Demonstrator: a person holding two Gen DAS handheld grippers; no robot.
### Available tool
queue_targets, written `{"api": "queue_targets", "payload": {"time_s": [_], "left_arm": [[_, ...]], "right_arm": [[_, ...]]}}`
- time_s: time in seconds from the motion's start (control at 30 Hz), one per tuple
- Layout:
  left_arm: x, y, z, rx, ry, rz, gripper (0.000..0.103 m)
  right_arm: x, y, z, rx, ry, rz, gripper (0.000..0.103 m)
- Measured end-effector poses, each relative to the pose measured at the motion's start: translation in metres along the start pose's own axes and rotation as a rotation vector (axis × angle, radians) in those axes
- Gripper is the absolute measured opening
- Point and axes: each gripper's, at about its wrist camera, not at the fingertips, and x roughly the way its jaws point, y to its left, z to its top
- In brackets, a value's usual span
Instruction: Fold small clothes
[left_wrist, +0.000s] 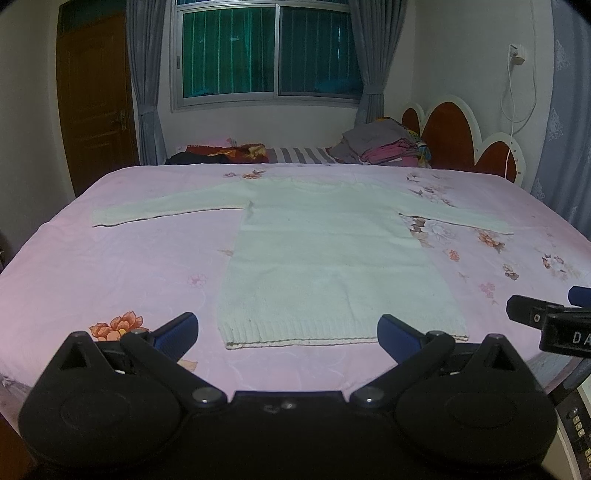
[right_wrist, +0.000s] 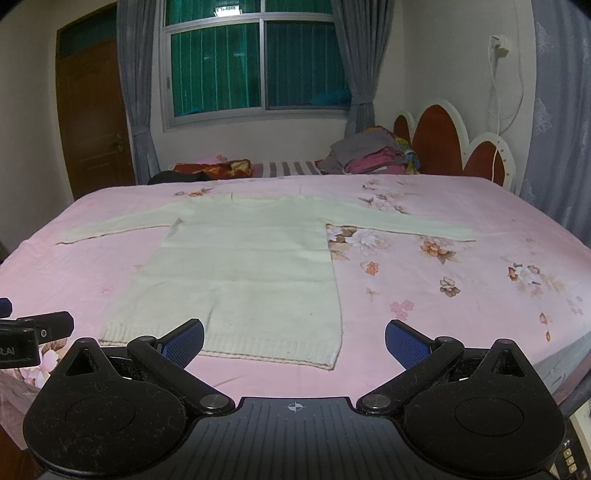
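Note:
A pale cream knitted sweater (left_wrist: 332, 251) (right_wrist: 243, 266) lies flat on the pink floral bedsheet (left_wrist: 110, 273) (right_wrist: 443, 295), both sleeves spread out sideways, ribbed hem toward me. My left gripper (left_wrist: 288, 338) hovers open just short of the hem, its blue pads (left_wrist: 177, 336) wide apart and holding nothing. My right gripper (right_wrist: 294, 341) is open too, near the hem's right corner, with nothing between its blue pads (right_wrist: 406, 343). Each gripper shows at the edge of the other's view: the right gripper's black fingers (left_wrist: 546, 317) and the left gripper's black fingers (right_wrist: 40, 325).
A pile of folded clothes (left_wrist: 384, 146) (right_wrist: 369, 155) sits at the far side by the red and white headboard (left_wrist: 461, 136) (right_wrist: 450, 144). A dark bundle (left_wrist: 221, 153) lies at the far left. Window, grey curtains and a brown door (left_wrist: 96, 103) stand behind.

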Motion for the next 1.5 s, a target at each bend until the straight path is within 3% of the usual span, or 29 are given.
{"api": "queue_targets", "payload": {"time_s": [1.5], "left_arm": [[-0.0026,0.0048,0.0033,-0.005,-0.015,0.003,0.103]], "right_arm": [[0.0036,0.0003,0.0011,-0.009,-0.007,-0.005,0.103]]}}
